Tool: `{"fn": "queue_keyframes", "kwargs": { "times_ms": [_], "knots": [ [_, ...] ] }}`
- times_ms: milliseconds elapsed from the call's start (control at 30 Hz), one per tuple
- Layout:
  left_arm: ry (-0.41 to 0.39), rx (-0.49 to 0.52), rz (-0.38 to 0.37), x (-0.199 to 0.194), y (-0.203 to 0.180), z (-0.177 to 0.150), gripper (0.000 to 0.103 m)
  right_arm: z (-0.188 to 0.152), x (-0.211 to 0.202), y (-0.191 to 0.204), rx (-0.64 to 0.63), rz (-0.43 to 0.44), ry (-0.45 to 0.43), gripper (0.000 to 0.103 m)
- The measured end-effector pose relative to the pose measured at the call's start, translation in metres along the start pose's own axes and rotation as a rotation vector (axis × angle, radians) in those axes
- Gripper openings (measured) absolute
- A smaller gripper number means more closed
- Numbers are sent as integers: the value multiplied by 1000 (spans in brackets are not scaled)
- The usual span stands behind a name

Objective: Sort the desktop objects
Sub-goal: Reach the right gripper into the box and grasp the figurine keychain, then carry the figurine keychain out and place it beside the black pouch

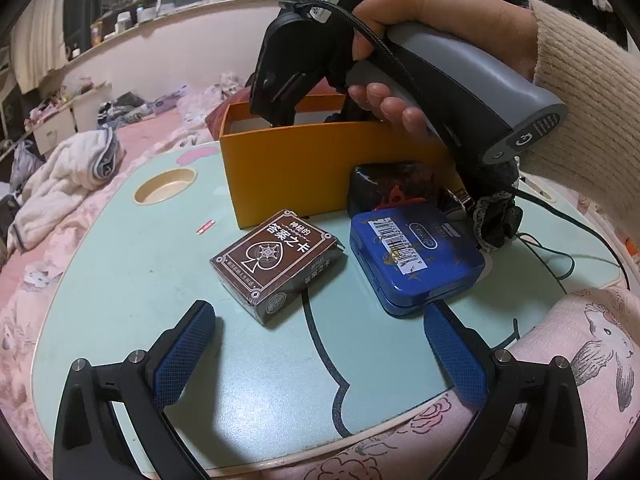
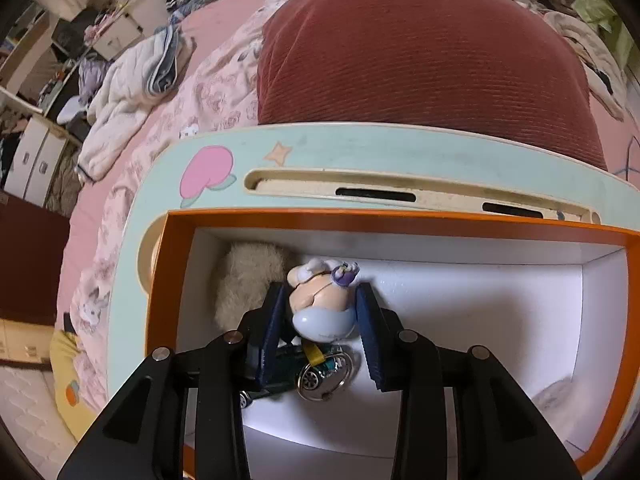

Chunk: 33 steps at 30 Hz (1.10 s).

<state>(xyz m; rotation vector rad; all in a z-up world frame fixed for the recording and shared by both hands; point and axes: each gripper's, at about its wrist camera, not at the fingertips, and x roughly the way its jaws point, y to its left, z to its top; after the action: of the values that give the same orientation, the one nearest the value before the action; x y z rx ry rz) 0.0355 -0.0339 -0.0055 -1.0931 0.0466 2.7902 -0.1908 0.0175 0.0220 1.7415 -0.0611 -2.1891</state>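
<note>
My right gripper (image 2: pixel 320 308) reaches down into the orange box (image 2: pixel 400 220). Its blue pads stand on either side of a small figurine (image 2: pixel 322 308); the left pad touches it, a small gap shows on the right. A toy car with a key ring (image 2: pixel 316 372) and a fluffy beige ball (image 2: pixel 248 280) lie in the box. In the left wrist view the right gripper body (image 1: pixel 304 52) dips into the same orange box (image 1: pixel 300 176). My left gripper (image 1: pixel 316 356) is open and empty above the table, in front of a brown card box (image 1: pixel 276 264) and a blue tin (image 1: pixel 412 256).
A dark pouch (image 1: pixel 384 184) and black lace fabric (image 1: pixel 496 216) lie beside the orange box. The mint lap table (image 1: pixel 120 272) has a round cup recess (image 1: pixel 164 186) and rests on a pink bed. A red cushion (image 2: pixel 432 56) lies behind it. Cables (image 1: pixel 560 256) trail at right.
</note>
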Motion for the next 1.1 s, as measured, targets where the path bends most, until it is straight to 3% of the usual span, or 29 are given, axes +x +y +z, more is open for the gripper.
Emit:
{"fn": "queue_keyframes", "kwargs": {
  "times_ms": [67,167,367,467,567,800,933,1000,1033,1100],
  "knots": [
    [0,0,1,0,-1,0,103,-3,-5,-3,-10,6,-21,37],
    [0,1,1,0,-1,0,103,-14,-29,-11,-25,82,-148,37],
    [0,1,2,1,-1,0,103,-67,-118,-34,-107,221,-384,37],
    [-1,0,1,1,0,0,103,-103,-143,-39,-161,238,-400,37],
    [0,1,2,1,-1,0,103,-141,-142,-47,-170,257,-367,37],
    [-1,1,1,0,0,-1,103,-165,-110,-52,-156,161,-364,37],
    [-1,1,1,0,0,-1,103,-177,-119,-60,-142,207,-437,37],
    [-2,1,1,0,0,-2,103,-191,-125,-65,-157,202,-473,42],
    [-2,1,1,0,0,-2,103,-200,-125,-66,-171,179,-478,51],
    [-2,1,1,0,0,-2,103,-221,-121,-68,-195,117,-476,55]
  ]
}}
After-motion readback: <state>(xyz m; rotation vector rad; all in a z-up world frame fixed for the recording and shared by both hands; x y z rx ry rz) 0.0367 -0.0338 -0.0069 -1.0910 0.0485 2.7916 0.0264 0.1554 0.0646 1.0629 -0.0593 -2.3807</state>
